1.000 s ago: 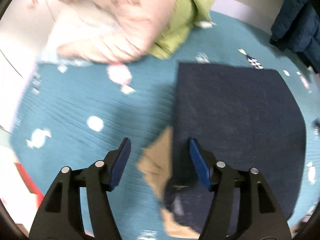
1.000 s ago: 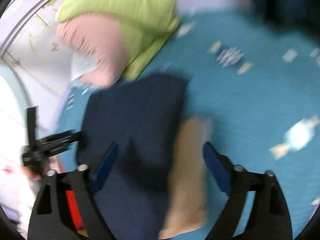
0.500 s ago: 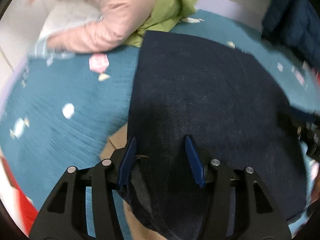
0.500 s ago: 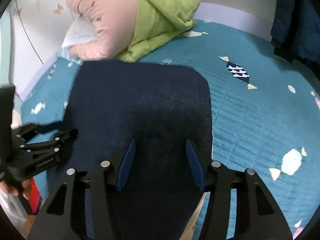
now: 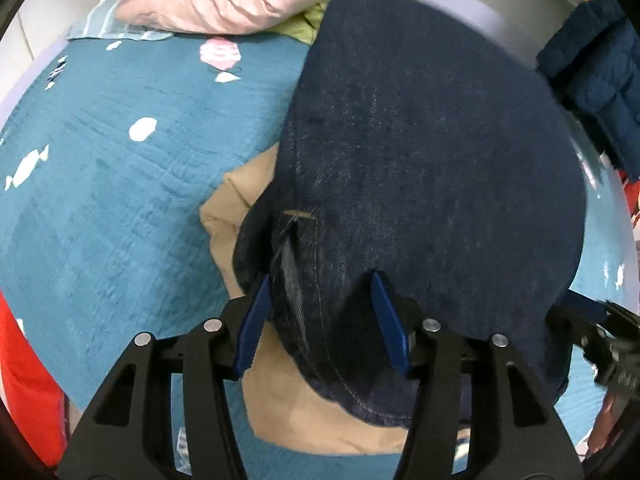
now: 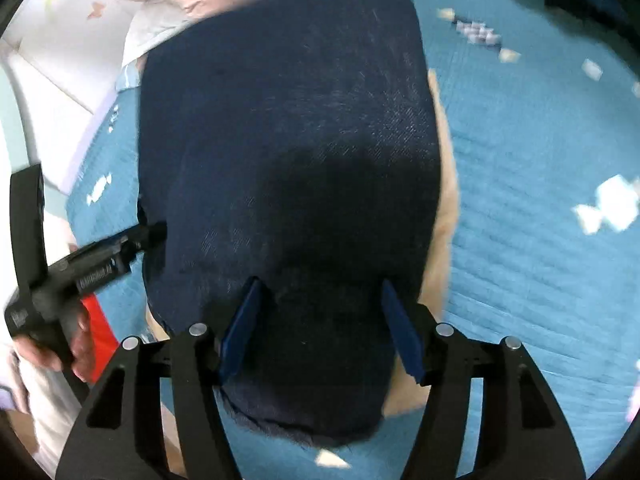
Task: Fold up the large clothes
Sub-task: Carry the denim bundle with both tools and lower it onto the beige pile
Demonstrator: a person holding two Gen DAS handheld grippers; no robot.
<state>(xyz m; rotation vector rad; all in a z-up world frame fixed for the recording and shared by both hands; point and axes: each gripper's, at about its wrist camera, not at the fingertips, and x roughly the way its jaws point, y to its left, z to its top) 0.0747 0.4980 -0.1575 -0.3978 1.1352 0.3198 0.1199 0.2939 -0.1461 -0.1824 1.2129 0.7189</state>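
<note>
Broadly, label by label:

Left claw: the left gripper stands with its blue pads part-way apart and the near edge of the dark navy denim garment bunched between them; whether the pads actually bite the cloth I cannot tell.

Right claw: the right gripper is likewise spread wide over the same denim, cloth lying between and under the pads, grip not certain.

Garment: it lies on the teal quilted bedspread with white candy prints, over a tan folded cloth that peeks out beneath.

Progress: the denim looks already folded into a compact panel; judging by both claws at its near edge, a further fold seems in hand and placing remains.

Left view only: a seam with tan stitching, the pink padded jacket, the dark blue puffer coat.

Right view only: the other gripper from outside, held in the person's hand.
</note>
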